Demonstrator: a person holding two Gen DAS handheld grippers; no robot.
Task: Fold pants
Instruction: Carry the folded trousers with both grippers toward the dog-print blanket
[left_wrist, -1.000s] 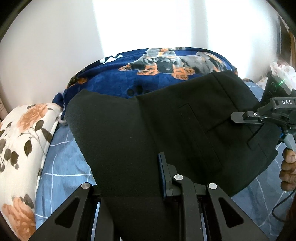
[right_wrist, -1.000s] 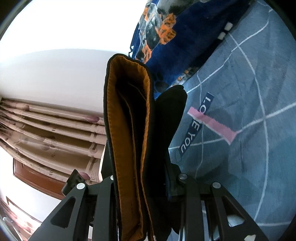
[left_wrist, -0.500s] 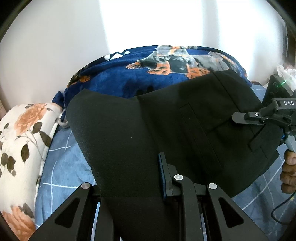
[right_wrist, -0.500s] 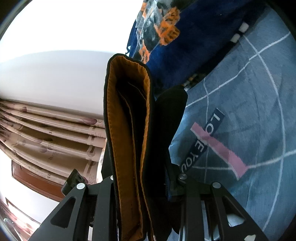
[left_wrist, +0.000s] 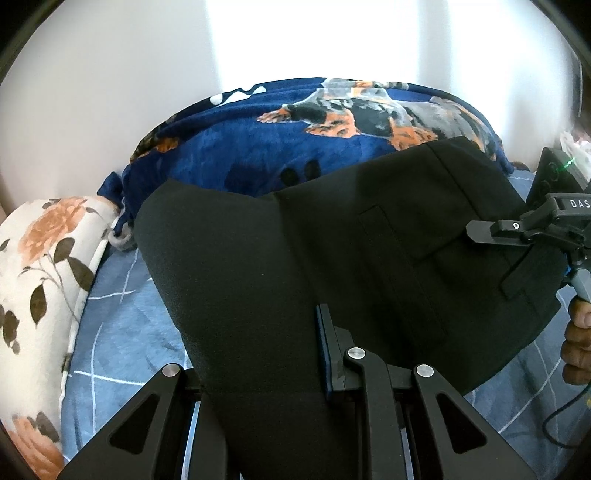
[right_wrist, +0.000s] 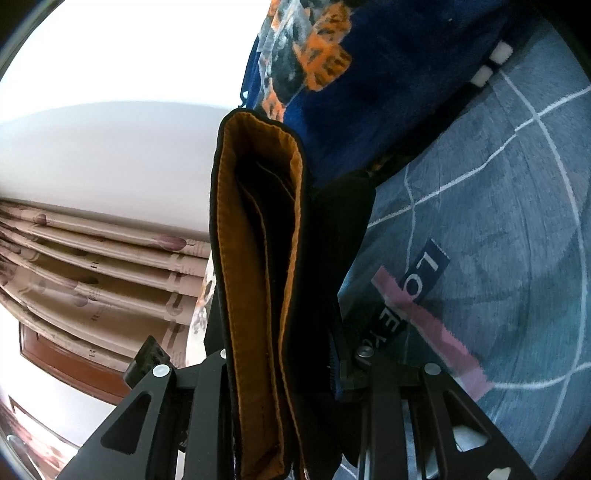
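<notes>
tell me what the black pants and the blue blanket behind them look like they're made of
The pants look like a matte woven fabric, perhaps a wool or polyester blend: fine even grain, no sheen, crisp pocket edges. Their waistband lining looks like tan cotton-type cloth with visible stitching. The blanket looks like plush fleece: a soft fuzzy nap with a printed animal pattern.

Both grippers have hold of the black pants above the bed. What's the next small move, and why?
Probably lower both together and lay the pants flat on the blue sheet. The left gripper and right gripper each clamp an edge, and the cloth hangs spread between them, partly over the dark blue blanket.
</notes>
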